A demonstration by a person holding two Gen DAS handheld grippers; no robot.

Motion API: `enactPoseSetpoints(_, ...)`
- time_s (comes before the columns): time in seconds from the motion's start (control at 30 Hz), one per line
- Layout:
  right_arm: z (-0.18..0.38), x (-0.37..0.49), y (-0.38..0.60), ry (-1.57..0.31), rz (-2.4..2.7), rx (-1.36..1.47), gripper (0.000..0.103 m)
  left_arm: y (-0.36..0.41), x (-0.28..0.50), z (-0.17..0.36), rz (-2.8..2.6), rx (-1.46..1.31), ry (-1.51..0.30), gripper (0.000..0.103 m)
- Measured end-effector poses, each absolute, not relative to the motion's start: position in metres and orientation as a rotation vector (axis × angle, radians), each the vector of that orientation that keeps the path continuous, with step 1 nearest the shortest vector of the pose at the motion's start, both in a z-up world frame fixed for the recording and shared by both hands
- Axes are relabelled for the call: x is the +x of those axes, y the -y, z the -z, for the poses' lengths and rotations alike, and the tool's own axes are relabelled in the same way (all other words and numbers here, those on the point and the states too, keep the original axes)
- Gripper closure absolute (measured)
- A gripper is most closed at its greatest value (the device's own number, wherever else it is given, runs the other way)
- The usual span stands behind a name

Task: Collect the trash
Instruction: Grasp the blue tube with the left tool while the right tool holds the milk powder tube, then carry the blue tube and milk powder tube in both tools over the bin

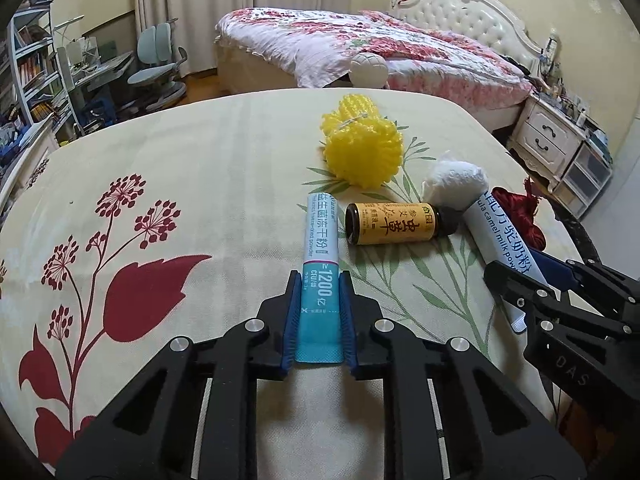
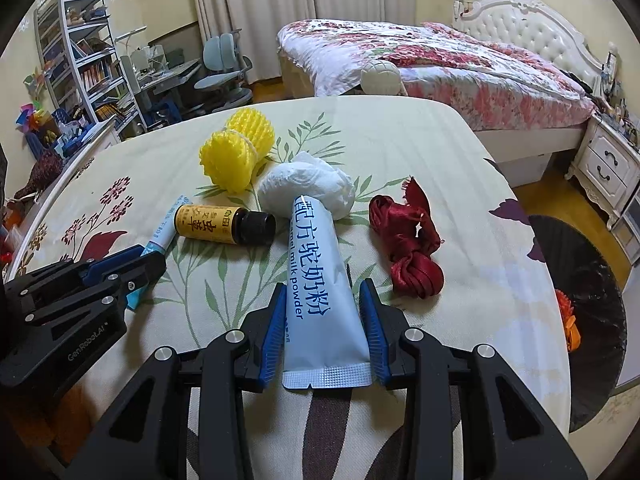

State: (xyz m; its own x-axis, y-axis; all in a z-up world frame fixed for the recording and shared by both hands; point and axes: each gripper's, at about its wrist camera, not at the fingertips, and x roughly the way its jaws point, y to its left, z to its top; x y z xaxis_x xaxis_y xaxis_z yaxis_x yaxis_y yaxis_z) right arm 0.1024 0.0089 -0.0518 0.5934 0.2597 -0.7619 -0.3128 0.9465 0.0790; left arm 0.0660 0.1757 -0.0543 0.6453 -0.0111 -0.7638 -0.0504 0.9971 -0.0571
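Left wrist view: the left gripper (image 1: 319, 280) is seen from behind, its blue pads clamped on the near end of a teal and white powder sachet (image 1: 320, 256) that lies flat on a floral tablecloth (image 1: 160, 184). Just right of the sachet a small amber bottle (image 1: 394, 224) with a yellow label lies on its side. Beyond them a bundle of yellow foam fruit netting (image 1: 362, 144) is seen, and to its right a crumpled white tissue (image 1: 456, 180). At the right edge the right gripper (image 1: 532, 276) is seen closed on a pale blue camel milk powder sachet (image 1: 500, 236). A bed stands in the background.

Right wrist view: the right gripper (image 2: 323, 300) is shown with its pads pressed against both sides of the camel milk powder sachet (image 2: 320, 280), whose far tip touches the tissue (image 2: 308, 184). A knotted dark red ribbon (image 2: 408, 240) lies just to the right. The bottle (image 2: 224, 224) and the netting (image 2: 236, 152) lie to the left, and the left gripper (image 2: 150, 258) is seen closed on its sachet (image 2: 160, 240) at the far left. What appears to be a dark bin or bag (image 2: 584, 320) sits beyond the table's right edge.

By the look of it, the task is at an early stage: two sachets are gripped but not yet lifted, and bottle, netting, tissue and ribbon remain on the table.
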Motion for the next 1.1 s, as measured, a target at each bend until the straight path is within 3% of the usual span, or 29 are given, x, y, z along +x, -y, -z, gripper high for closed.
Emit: enactPoseSetpoints(1.1,0.020,0.055,0.035,-0.792,-0.281,-0.016,0.066,-0.137,0.013,0.021,0.058,-0.108,-0.770,0.085)
